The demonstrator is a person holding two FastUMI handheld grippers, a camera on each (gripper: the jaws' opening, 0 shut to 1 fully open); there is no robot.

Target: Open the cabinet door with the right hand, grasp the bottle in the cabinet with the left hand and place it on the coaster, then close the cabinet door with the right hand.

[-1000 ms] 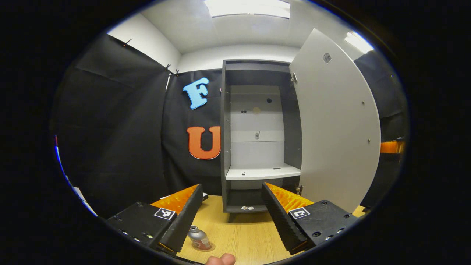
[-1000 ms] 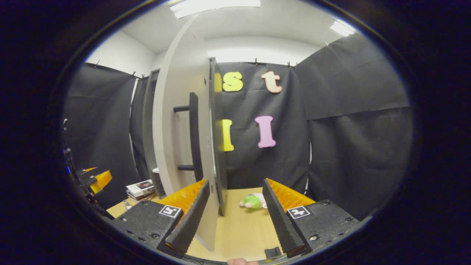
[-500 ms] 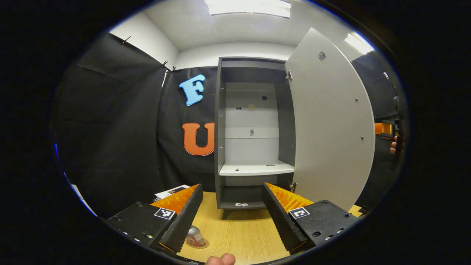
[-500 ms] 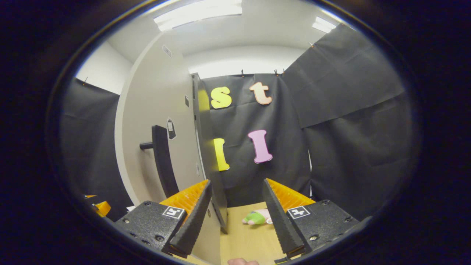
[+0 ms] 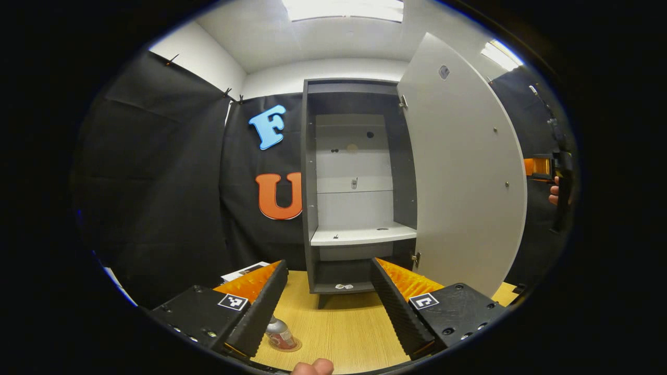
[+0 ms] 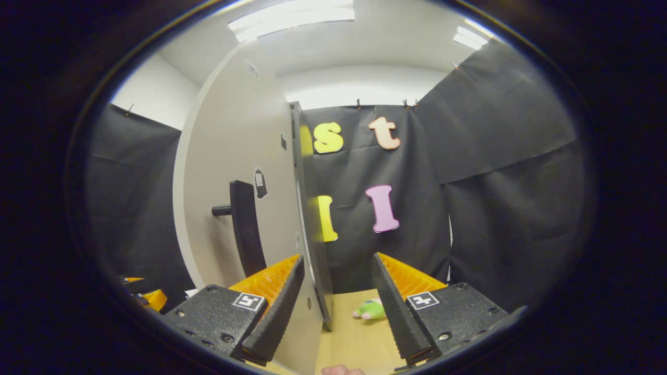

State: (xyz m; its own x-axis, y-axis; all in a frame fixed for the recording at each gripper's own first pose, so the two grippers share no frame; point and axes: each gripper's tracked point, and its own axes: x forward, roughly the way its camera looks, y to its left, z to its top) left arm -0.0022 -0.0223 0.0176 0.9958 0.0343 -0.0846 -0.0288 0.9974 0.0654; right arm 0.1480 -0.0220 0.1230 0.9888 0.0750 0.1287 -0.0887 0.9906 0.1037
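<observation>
So the bottle (image 5: 281, 336) is standing on the coaster (image 5: 287, 346) down on the wooden worktop (image 5: 344, 333), right beside the left gripper (image 5: 325, 307), whose jaws are spread wide with nothing between them. That part already lies the way the task wants it.

Going outward: the cabinet (image 5: 359, 187) sits at the back of the worktop with its door (image 5: 464, 172) swung wide open. Inside, the white shelf (image 5: 362, 235) has nothing standing on it except what look like a couple of tiny marks or fittings, and the bottom compartment has two small pale bits I can't make out.

In the right gripper view, the right gripper (image 6: 336, 307) is up against the door's outer face, jaws spread, with the door's edge (image 6: 310, 208) running between them. The dark handle (image 6: 245, 229) is off to the left of it, not gripped.

My read: closing the door is what's left. To do it well I'd push flat on the door face or catch the handle, swing it smoothly along the hinge arc, and keep the left gripper low and back so nothing clips the bottle. There's a green plush toy (image 6: 371, 310) on the worktop beyond the door, out of the way.
</observation>
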